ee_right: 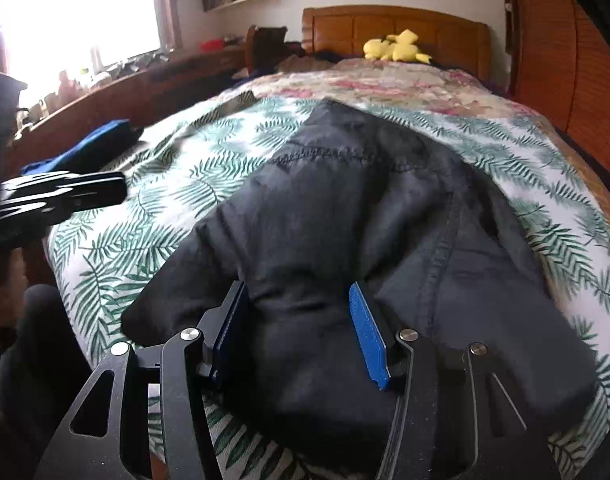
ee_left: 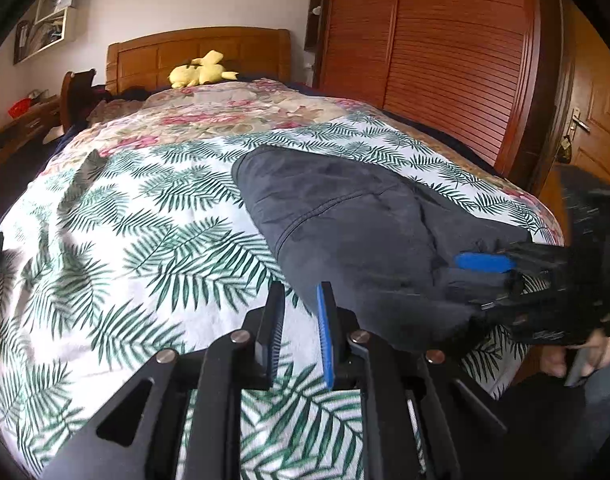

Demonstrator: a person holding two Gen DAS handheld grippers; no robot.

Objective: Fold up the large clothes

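Observation:
A dark padded jacket [ee_left: 365, 220] [ee_right: 365, 200] lies bunched on the palm-leaf bed cover [ee_left: 145, 240] [ee_right: 145, 200], near the foot of the bed. My right gripper [ee_right: 296, 292] is shut on a thick fold at the jacket's near edge, and cloth bulges between its blue pads. The left wrist view shows the right gripper [ee_left: 481, 282] at the right, one blue pad on top of the fabric. My left gripper [ee_left: 301, 290] hovers over the cover just left of the jacket, open by a narrow gap with nothing in it. It also appears at the left edge as the left gripper [ee_right: 119, 166].
A yellow plush toy [ee_left: 201, 72] [ee_right: 397, 50] rests by the wooden headboard [ee_left: 197, 52]. A slatted wardrobe [ee_left: 445, 60] and a door [ee_left: 593, 120] stand to the right of the bed. A cluttered wooden ledge [ee_right: 105, 92] runs under the window. A person's hand [ee_left: 577, 356] holds the right gripper.

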